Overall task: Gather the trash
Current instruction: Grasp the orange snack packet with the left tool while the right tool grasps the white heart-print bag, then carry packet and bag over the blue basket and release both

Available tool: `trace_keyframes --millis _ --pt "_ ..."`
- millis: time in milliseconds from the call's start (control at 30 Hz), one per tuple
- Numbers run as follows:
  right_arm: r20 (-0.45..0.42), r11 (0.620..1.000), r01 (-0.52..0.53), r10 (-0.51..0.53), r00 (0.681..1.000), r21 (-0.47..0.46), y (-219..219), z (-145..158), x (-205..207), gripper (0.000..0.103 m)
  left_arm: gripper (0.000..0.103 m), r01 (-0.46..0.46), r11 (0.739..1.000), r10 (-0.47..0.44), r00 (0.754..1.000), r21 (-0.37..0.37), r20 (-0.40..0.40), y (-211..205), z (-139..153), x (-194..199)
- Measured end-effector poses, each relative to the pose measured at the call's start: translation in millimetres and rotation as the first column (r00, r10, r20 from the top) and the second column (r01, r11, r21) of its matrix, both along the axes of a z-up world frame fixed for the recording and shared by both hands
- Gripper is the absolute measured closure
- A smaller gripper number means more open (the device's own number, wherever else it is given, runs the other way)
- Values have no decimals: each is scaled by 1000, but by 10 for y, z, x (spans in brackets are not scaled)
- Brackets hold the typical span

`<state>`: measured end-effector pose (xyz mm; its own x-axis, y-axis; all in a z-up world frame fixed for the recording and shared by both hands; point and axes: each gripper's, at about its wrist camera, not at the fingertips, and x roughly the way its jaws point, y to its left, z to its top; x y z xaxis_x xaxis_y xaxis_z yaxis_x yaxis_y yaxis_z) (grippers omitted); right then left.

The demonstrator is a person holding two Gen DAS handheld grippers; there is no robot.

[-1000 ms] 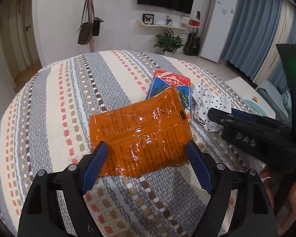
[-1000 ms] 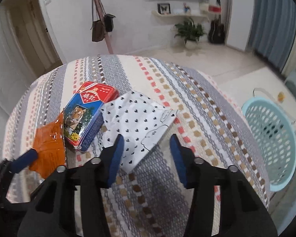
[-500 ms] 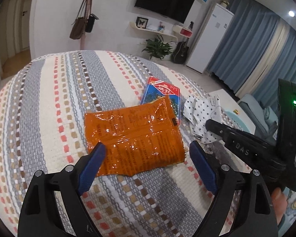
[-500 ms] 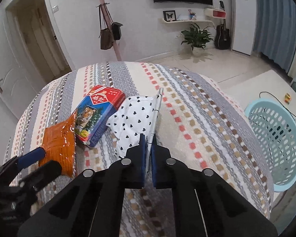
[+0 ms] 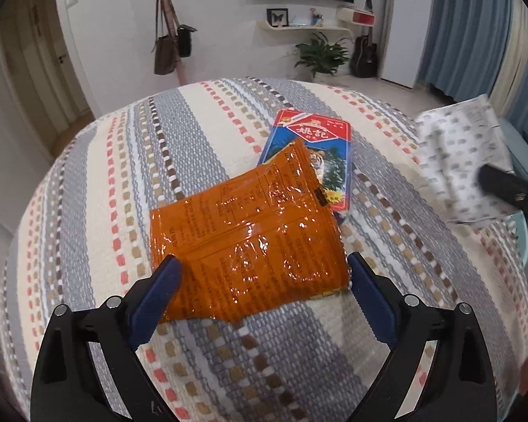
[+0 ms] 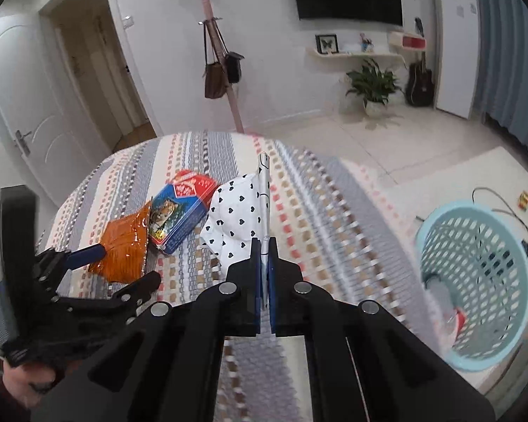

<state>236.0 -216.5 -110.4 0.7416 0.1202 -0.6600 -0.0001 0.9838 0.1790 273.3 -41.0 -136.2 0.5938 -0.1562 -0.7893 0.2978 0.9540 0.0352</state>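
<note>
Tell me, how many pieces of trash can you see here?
3 outside the basket: an orange wrapper between the left gripper fingers, a tiger-print box behind it, a heart-print wrapper pinched by the right gripper. The basket may hold more.

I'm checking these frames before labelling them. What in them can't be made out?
- Heart-print wrapper: motion-blurred in the left wrist view.
- Tiger box: its near end is hidden under the orange packet in the left wrist view.
- Basket contents: blurred in the right wrist view; something red and white, not identifiable.
- Tablecloth: smeared by motion in the right wrist view.
- Right gripper: the pinched wrapper edge is hidden between the fingers.
</note>
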Motion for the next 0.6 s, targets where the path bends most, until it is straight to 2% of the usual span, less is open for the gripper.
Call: trace_keyframes --millis 33,100,133,200,267,367,467,600 --pt "7 1000 -2 2 1000 1 -45 23 -19 101 20 -2 1000 2 1000 0 7 -2 12 0" --pt "21 1000 -4 4 1000 16 -151 53 -68 101 45 -3 1000 3 1000 6 25 7 40 -14" --pt "27 1000 -5 4 1000 24 -197 65 -90 101 51 -5 1000 5 1000 7 29 18 57 -30" --pt "34 999 2 -3 999 36 -280 76 -107 101 79 -15 1000 15 999 -1 29 66 88 -42" --pt "39 999 17 -19 999 52 -377 92 -133 101 92 -6 999 7 1000 -49 18 114 119 -42" --pt "52 996 49 -53 997 77 -579 122 -207 101 98 5 994 -1 999 -112 43 174 217 -85" --pt "61 991 88 -94 994 99 -780 149 -292 101 99 50 982 -38 997 -180 70 132 392 -177" --pt "76 982 146 -156 985 121 -1076 191 -387 101 99 152 962 -121 982 -226 147 -181 724 -342"
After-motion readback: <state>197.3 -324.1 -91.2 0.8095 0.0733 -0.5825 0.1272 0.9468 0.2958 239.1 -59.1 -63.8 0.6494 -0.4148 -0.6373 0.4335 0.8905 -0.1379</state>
